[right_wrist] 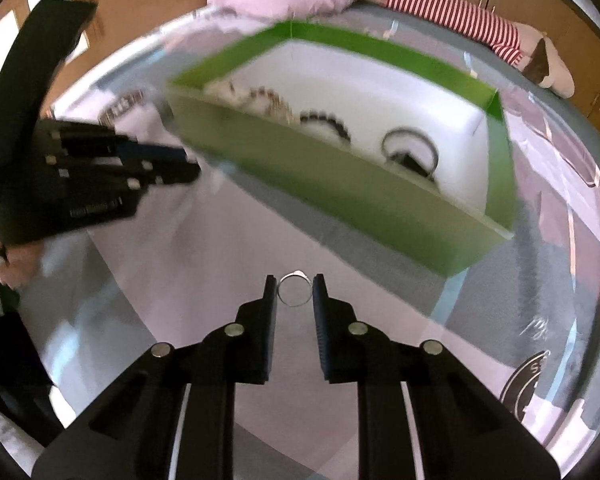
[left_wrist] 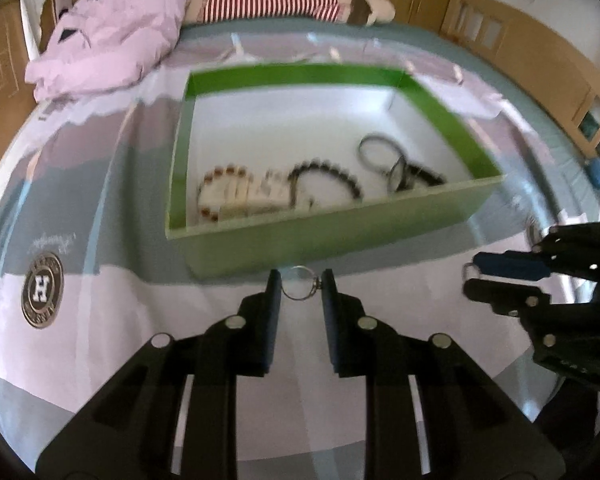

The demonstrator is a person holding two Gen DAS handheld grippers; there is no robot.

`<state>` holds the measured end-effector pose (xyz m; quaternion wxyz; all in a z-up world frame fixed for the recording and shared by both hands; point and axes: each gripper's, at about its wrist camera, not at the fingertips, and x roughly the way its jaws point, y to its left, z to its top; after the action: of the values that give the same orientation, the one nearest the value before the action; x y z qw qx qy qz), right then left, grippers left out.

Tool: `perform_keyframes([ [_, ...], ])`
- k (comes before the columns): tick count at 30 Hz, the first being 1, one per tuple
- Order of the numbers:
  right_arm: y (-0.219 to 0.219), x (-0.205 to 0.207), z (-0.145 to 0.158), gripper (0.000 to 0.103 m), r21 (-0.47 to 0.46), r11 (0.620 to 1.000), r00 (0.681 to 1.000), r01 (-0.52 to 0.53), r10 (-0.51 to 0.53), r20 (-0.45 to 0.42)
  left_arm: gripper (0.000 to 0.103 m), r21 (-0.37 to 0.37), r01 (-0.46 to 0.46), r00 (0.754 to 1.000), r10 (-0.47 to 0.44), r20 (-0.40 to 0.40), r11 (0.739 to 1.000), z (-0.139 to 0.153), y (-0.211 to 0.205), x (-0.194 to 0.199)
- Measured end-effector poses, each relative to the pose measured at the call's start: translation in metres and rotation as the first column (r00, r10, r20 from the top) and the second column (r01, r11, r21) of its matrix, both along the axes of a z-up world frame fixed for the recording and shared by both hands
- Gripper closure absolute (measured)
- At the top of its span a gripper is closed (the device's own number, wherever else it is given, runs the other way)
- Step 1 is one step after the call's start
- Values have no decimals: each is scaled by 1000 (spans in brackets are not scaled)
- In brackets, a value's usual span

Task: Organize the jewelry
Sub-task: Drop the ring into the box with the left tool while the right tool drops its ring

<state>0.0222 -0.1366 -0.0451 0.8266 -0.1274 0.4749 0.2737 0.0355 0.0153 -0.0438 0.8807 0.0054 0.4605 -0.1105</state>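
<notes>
The left gripper [left_wrist: 300, 286] pinches a thin silver ring [left_wrist: 299, 289] between its fingers, just in front of the green box [left_wrist: 332, 232] on the bed [left_wrist: 100, 320]. Bead bracelets [left_wrist: 324, 178] and dark bangles [left_wrist: 380, 152] lie inside the box. The right gripper [right_wrist: 295, 290] likewise pinches a broader silver ring [right_wrist: 295, 291], near the box's front wall.

Box [left_wrist: 324, 236] on the bed [left_wrist: 100, 320], bedding behind it.
Bracelets [left_wrist: 324, 176] lie inside the box along its near wall. A folded quilt [left_wrist: 112, 40] sits behind the box to the left, a pillow [left_wrist: 272, 0] to its right; a round emblem [left_wrist: 42, 290] lies left of the box.
</notes>
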Motion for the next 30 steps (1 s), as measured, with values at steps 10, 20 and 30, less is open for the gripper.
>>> perform_keyframes([
  [10, -24, 16, 49, 85, 200, 972, 967, 126, -165, 195, 83, 13, -100, 969, 95, 227, 995, 43, -9, 25],
  [20, -33, 55, 54, 85, 271, 918, 916, 288, -347, 202, 83, -16, -142, 962, 141, 235, 990, 53, -3, 51],
  [30, -20, 64, 30, 85, 202, 934, 930, 295, -329, 163, 83, 11, -176, 967, 171, 191, 984, 34, 4, 57],
])
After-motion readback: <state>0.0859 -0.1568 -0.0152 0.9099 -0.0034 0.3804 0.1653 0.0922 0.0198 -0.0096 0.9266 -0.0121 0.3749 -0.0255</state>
